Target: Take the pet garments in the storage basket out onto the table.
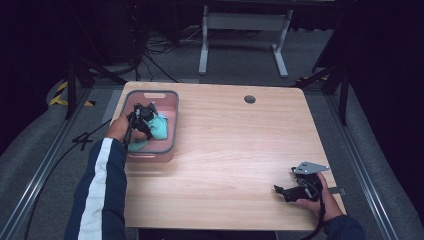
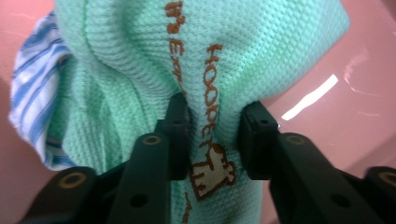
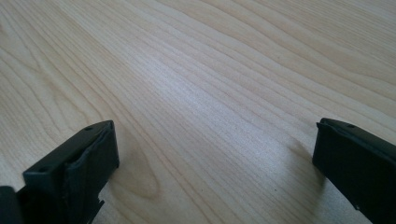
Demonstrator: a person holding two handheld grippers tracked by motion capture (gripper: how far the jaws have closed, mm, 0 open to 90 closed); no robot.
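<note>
**Left tool pinches the green cloth inside the pink bin**

The pink bin sits on the wooden worktop, at its far left corner as the high view shows it. Inside the bin lies a mint-green knitted cloth with orange-brown lettering and a small dog figure. The left tool reaches down into the bin, and its two black jaws are pressed in on a raised fold of that cloth, the fabric bunching between them. A blue-and-white striped cloth lies in the bin too, tucked against the green one on the side away from the lettering. The bin's glossy pink wall shows just behind the pinched fold.

The right tool is well apart from the bin, near the opposite, near corner of the worktop, held low over the wood by the person's right hand. Its jaws stand spread wide, with bare wood grain between them and nothing in their gap.
</note>
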